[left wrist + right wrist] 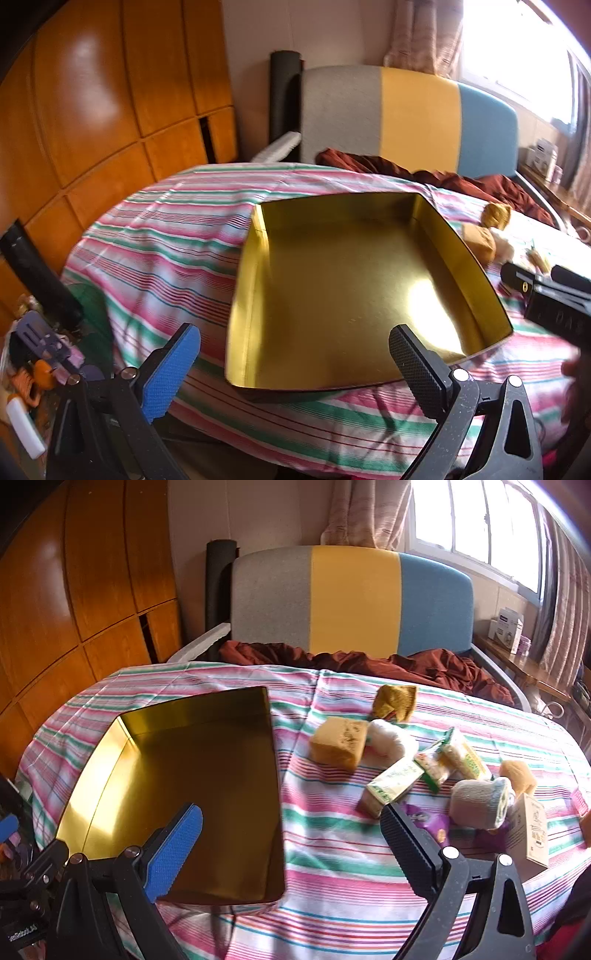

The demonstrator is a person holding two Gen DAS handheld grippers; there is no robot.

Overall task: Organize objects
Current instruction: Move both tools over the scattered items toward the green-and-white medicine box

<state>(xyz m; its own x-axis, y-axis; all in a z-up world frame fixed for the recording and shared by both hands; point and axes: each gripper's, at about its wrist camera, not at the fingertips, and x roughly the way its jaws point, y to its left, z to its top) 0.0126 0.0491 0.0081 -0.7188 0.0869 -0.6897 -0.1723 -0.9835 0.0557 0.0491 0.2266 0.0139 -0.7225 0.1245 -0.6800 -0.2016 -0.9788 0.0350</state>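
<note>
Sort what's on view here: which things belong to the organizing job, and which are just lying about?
Part of the job:
gold tin, empty
yellow sponge block
white roll
green-and-white packets
bandage roll
purple packet
small carton

Just lying about:
maroon cloth
striped headboard
boxes on the side table

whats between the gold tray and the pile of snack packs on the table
Only bare striped tablecloth separates the gold tray from the snack packs; the right wrist view shows it.

Gold tray [258,280] beyond spread-fingered left gripper [295,369]
</note>
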